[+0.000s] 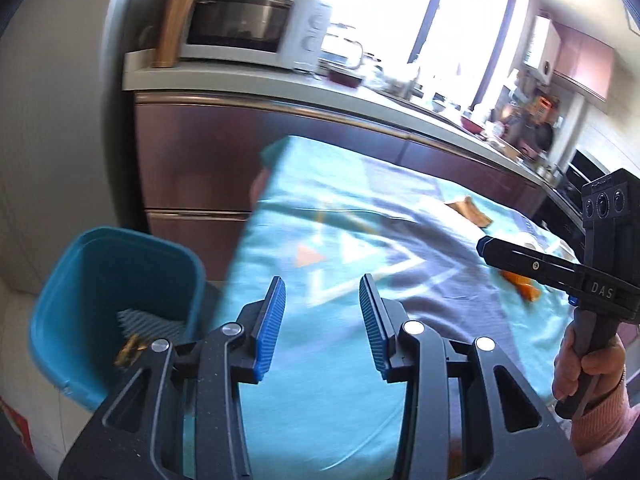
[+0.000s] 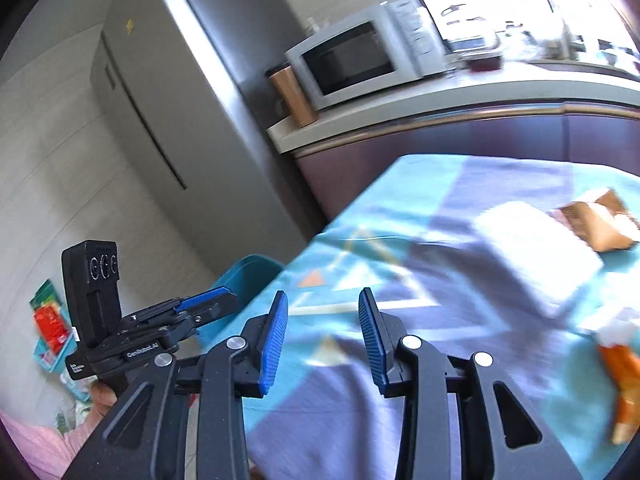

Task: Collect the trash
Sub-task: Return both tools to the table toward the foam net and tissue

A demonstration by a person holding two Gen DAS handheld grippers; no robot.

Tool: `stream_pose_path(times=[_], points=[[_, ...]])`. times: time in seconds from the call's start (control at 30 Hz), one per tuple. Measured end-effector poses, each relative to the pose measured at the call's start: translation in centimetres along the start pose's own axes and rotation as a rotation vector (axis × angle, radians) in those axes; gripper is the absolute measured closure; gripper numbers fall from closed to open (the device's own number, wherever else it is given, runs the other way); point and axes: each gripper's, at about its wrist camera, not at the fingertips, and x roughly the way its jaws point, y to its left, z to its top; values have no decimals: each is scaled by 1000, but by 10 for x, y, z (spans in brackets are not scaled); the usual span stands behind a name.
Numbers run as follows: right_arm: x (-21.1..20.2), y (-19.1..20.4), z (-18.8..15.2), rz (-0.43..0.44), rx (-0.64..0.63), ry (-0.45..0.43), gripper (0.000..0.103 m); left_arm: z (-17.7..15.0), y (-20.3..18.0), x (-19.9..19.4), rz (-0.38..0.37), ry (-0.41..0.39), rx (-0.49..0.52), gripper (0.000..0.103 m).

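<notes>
Trash: brown wrapper (image 2: 596,224), orange wrapper (image 2: 624,384) on bench (image 1: 304,360); bin (image 1: 108,280) beside. Your left gripper (image 1: 322,312), right gripper (image 2: 322,328): jaws spread, empty. Next, pick either wrapper.

Home kitchen, microwave (image 1: 240,24) on counter (image 1: 248,80), fridge (image 2: 160,100), cabinets (image 1: 240,152)

Daylight flooding in through the window (image 1: 404,12) and blowing out to white, tablecloth (image 1: 340,248) smearing with motion blur, fisheye bending straight edges, corners darkening to black.
</notes>
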Motion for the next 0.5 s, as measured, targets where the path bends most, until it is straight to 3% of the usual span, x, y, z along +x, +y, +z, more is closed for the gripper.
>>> stream_pose_path(times=[0.2,0.5], points=[[-52,-45,-7,-177,36,-84,65,5,-57,38,-101,62,65,65],[-76,-108,-1,-321,93,-128,62,20,-122,99,-200,153,117,65]])
